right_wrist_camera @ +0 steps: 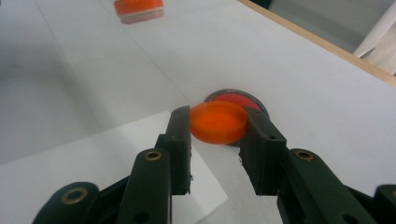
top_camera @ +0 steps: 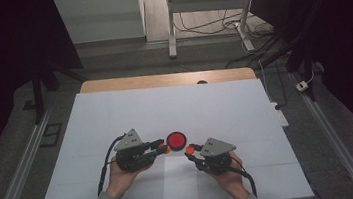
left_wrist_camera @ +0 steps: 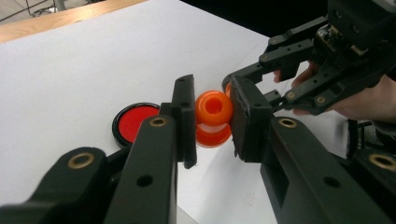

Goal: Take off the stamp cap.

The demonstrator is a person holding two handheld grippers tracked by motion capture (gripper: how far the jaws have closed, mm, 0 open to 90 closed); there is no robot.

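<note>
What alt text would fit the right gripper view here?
The right tongs grip a flat orange cap by its edges above a white table. A red disc with a dark rim lies just behind it, and another orange piece sits blurred at the far top.

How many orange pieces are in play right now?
2. An orange spool-shaped piece is clamped in the left tool; a flat orange cap is clamped in the right tool. The red disc isn't counted.

Disc lies on table; left gripper just left of disc, right gripper right-front.
</note>
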